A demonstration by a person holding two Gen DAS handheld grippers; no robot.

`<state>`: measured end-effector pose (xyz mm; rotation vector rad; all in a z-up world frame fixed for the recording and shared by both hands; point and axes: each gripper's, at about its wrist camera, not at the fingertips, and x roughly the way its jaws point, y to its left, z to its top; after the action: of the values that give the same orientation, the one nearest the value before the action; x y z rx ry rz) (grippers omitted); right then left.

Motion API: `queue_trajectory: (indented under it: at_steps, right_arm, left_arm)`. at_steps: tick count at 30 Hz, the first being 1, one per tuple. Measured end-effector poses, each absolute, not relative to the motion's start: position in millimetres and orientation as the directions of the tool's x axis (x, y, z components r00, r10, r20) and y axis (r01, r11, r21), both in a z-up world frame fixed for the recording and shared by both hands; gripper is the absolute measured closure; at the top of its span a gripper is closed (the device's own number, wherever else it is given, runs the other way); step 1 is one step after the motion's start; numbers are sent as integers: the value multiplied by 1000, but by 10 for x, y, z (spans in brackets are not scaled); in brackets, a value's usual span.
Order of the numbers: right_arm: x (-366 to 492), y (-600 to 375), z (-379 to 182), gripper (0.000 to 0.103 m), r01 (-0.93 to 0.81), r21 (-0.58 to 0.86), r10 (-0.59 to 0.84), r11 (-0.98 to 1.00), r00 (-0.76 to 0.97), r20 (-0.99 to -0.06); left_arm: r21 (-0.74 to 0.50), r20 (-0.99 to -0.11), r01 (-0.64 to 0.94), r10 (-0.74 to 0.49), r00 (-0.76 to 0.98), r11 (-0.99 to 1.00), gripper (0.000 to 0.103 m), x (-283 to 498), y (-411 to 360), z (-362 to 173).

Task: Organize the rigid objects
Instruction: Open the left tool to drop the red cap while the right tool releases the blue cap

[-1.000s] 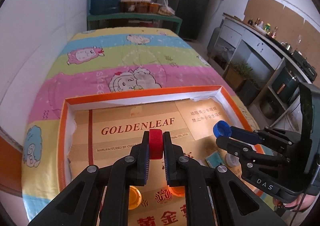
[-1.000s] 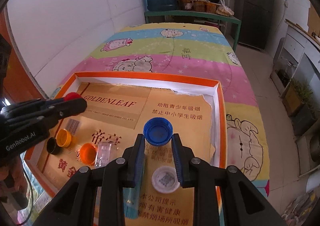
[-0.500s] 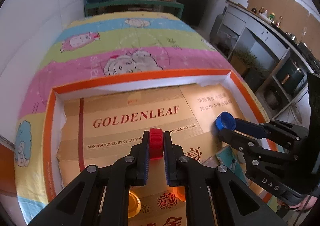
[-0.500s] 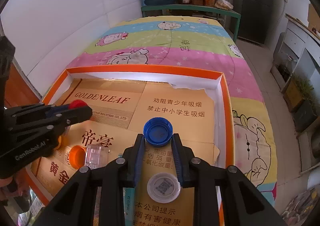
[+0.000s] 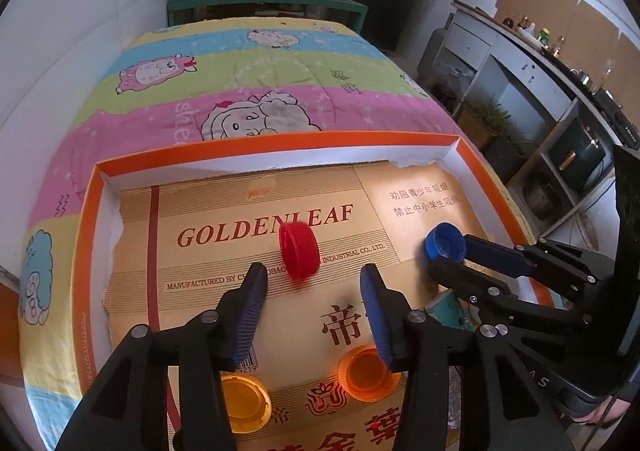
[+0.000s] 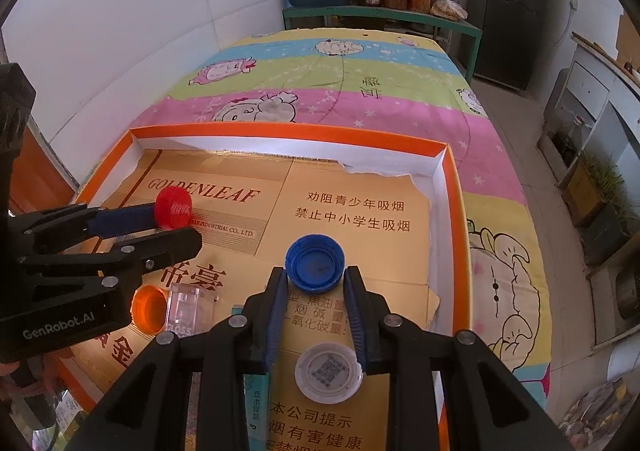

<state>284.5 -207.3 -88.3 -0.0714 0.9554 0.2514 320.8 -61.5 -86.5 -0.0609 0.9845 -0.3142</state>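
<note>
Bedding in bright cartoon stripes covers the bed (image 5: 260, 63), and on it sits our orange-rimmed tray (image 5: 280, 141), lined with flattened gold cardboard (image 5: 224, 219). Compared with a second ago, the big change is on our left: the left gripper (image 5: 310, 283), which was pinching the red cap (image 5: 299, 249) on edge, is now opening, its jaws spread wide with the cap free ahead of them, blurred and tilted just above or on the cardboard near the printed lettering. We judge that cap delivered, so the left side is free for the next pick. Our right gripper (image 6: 316, 283) pinches the blue cap (image 6: 315, 262) by its rim, open side up, above the tray's right half; by our reckoning it is next to be set down. Counting what lies in the tray: one red cap, one blue cap, one orange cap (image 5: 366, 373), one yellow cap (image 5: 242, 403), one white cap (image 6: 328, 371) with a printed code inside, one clear plastic block (image 6: 185, 307), and one teal packet (image 5: 448, 309) partly hidden under the right gripper.
</note>
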Motion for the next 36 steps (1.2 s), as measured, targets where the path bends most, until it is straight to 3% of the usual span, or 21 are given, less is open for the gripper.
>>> queue_trajectory:
  at_steps: [5, 14, 36]
  right_arm:
    - [2839, -2068, -884, 61, -244, 59, 188, 968, 549, -814]
    - [2789, -2101, -829, 55, -226, 66, 186, 972, 564, -804]
    - [2396, -2137, -577, 54, -195, 90, 192, 977, 605, -773]
  left_arm:
    - [-203, -803, 227, -295, 519, 953, 53, 3195, -579, -854]
    - [-259, -773, 214, -335, 539, 942, 53, 3075, -462, -762]
    - [-255, -682, 205, -326, 655, 945, 53, 2443, -248, -339]
